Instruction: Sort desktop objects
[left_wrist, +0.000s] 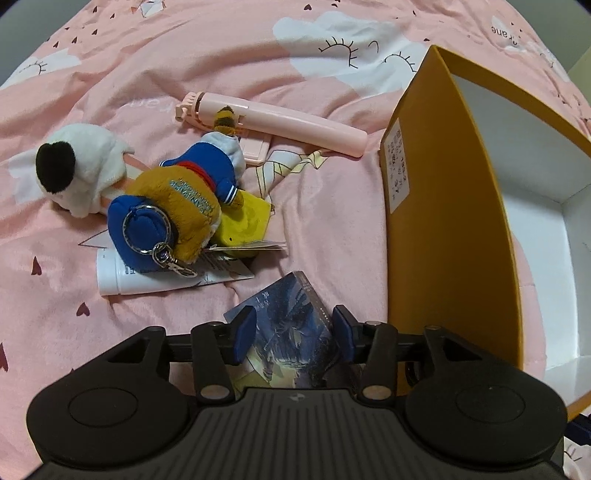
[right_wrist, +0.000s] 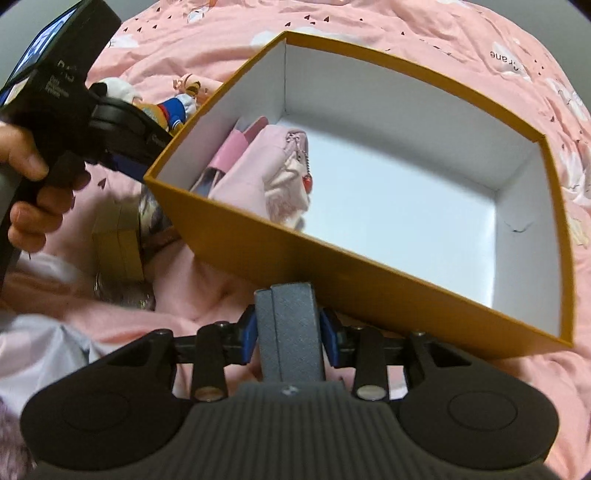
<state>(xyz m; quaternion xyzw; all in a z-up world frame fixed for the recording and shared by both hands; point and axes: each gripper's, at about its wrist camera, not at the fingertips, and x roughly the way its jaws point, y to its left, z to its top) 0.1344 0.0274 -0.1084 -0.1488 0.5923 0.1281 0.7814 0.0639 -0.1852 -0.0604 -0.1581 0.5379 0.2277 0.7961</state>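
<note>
An orange box (left_wrist: 443, 206) with a white inside stands at the right of the left wrist view; in the right wrist view the box (right_wrist: 332, 254) fills the middle and holds a pink pouch (right_wrist: 266, 173). My left gripper (left_wrist: 293, 332) has its jaws around a dark blue picture card (left_wrist: 291, 325) lying on the pink bedding; whether they press it I cannot tell. My right gripper (right_wrist: 288, 332) is shut on a grey case (right_wrist: 291, 328) just before the box's near wall. A plush keychain doll (left_wrist: 173, 218), a pink selfie stick (left_wrist: 273, 123), a white plush (left_wrist: 74, 170) and a white tube (left_wrist: 122, 277) lie to the left.
A yellow block (left_wrist: 243, 221) lies under the doll with paper tags. In the right wrist view the person's hand holds the left gripper's handle (right_wrist: 48, 122) at the left, and a small yellowish box (right_wrist: 118, 247) sits beside the orange box. Pink bedding (left_wrist: 184, 74) covers everything.
</note>
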